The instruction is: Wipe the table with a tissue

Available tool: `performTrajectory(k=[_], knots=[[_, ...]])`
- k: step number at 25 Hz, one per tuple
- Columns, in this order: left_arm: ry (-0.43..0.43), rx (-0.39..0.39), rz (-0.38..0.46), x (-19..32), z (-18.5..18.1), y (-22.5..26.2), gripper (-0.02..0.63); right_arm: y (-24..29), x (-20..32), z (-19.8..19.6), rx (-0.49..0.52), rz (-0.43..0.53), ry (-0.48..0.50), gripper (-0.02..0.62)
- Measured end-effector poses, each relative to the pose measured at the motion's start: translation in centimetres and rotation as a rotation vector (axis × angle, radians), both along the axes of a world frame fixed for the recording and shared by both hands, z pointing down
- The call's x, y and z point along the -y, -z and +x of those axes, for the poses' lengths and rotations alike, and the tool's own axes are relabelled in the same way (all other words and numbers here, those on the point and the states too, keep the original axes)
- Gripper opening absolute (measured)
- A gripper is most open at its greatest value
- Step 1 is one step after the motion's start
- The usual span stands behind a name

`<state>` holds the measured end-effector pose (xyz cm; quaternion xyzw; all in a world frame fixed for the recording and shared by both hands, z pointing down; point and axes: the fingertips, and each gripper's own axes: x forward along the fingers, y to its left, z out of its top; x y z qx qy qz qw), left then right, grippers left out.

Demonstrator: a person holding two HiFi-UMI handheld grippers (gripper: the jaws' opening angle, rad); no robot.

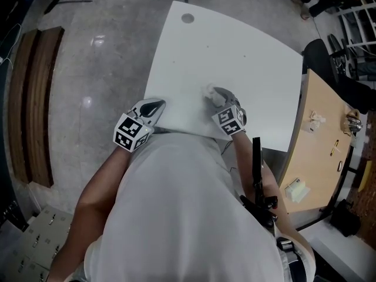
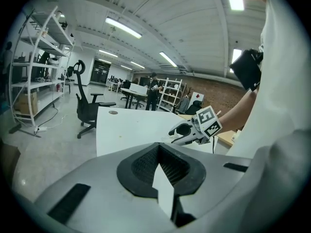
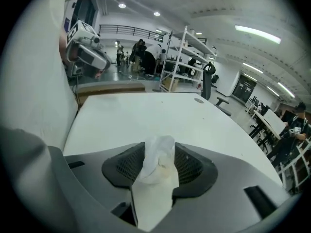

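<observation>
A crumpled white tissue [image 3: 156, 160] stands between the pads of my right gripper [image 3: 156, 163], and the jaws are spread wide around it without squeezing. From the head view that right gripper [image 1: 218, 94] is over the near edge of the white table [image 1: 235, 51], with the tissue [image 1: 208, 90] at its tip on the tabletop. My left gripper [image 1: 153, 106] hovers at the table's near left edge. Its jaws [image 2: 160, 169] stand only a narrow slit apart, with nothing between them. Each gripper shows in the other's view: the right gripper [image 2: 183, 130] and the left gripper [image 3: 85, 52].
A round cable hole [image 1: 187, 18] sits near the table's far edge. A wooden desk [image 1: 322, 157] with small items stands to the right. A black office chair [image 2: 88, 106] and metal shelving [image 2: 34, 57] stand beyond the table. A wooden bench [image 1: 35, 104] lies on the floor at left.
</observation>
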<state>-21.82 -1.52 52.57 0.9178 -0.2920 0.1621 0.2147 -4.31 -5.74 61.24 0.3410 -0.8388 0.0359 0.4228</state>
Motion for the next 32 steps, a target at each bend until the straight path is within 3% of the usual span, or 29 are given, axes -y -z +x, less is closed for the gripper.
performTrajectory(k=[2, 3, 7, 9, 16, 20, 24, 32], knots=[[0.002, -0.003, 0.000, -0.1, 0.0, 0.0, 0.003, -0.8, 0.4, 0.6, -0.030, -0.031, -0.029, 0.181], [0.005, -0.006, 0.000, -0.2, 0.0, 0.1, 0.003, -1.1, 0.7, 0.8, -0.019, -0.051, -0.052, 0.141], [0.027, -0.012, -0.006, 0.0, -0.7, 0.1, 0.003, -1.1, 1.9, 1.5, 0.112, -0.138, -0.183, 0.115], [0.034, -0.017, -0.010, -0.1, -0.9, 0.1, 0.003, -1.0, 2.0, 1.7, 0.128, -0.142, -0.218, 0.110], [0.016, -0.020, -0.014, 0.0, -0.7, 0.0, 0.003, -1.5, -1.2, -1.2, 0.043, -0.132, -0.064, 0.095], [-0.014, -0.032, -0.014, 0.0, 0.1, 0.3, 0.003, -0.5, -3.3, -2.4, 0.165, -0.205, -0.028, 0.097], [-0.047, -0.031, -0.013, 0.4, 0.7, 0.4, 0.003, 1.4, -2.3, 1.0, 0.367, -0.160, -0.260, 0.097], [-0.083, -0.044, -0.014, 1.4, 2.7, 0.2, 0.003, 1.4, -1.0, 13.3, 0.445, -0.112, -0.690, 0.097]])
